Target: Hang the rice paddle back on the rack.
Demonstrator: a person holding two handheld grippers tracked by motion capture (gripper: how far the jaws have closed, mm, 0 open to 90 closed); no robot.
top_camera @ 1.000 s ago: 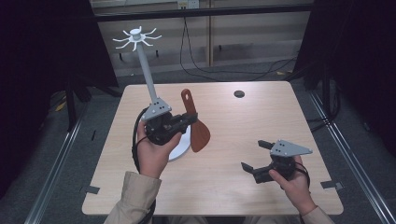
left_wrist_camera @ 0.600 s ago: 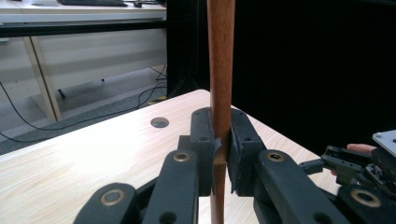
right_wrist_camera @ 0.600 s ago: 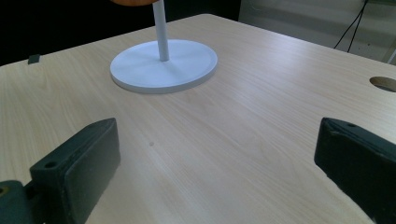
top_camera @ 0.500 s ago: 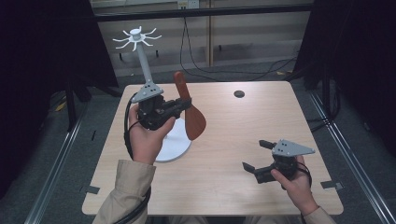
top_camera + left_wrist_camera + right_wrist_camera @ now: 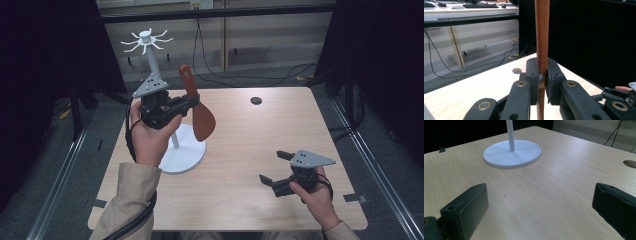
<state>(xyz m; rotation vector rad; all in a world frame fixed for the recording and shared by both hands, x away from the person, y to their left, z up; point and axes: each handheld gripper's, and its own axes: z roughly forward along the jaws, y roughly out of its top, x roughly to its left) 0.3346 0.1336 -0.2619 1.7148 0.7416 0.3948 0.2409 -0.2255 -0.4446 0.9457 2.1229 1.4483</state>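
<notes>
While the left gripper [image 5: 187, 104] clamps a wooden spatula [image 5: 199, 111] at the stand's [image 5: 182, 156] twelve o'clock, the right gripper [image 5: 276, 166] rests wide apart at four o'clock.

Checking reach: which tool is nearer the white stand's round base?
Left. The left tool, clamping the wooden spatula, hangs right above the base. The right tool rests open on the table, well to the side of it.

Brown wooden spatula [image 5: 198, 107] upright, handle up, lifted beside stand.
</notes>
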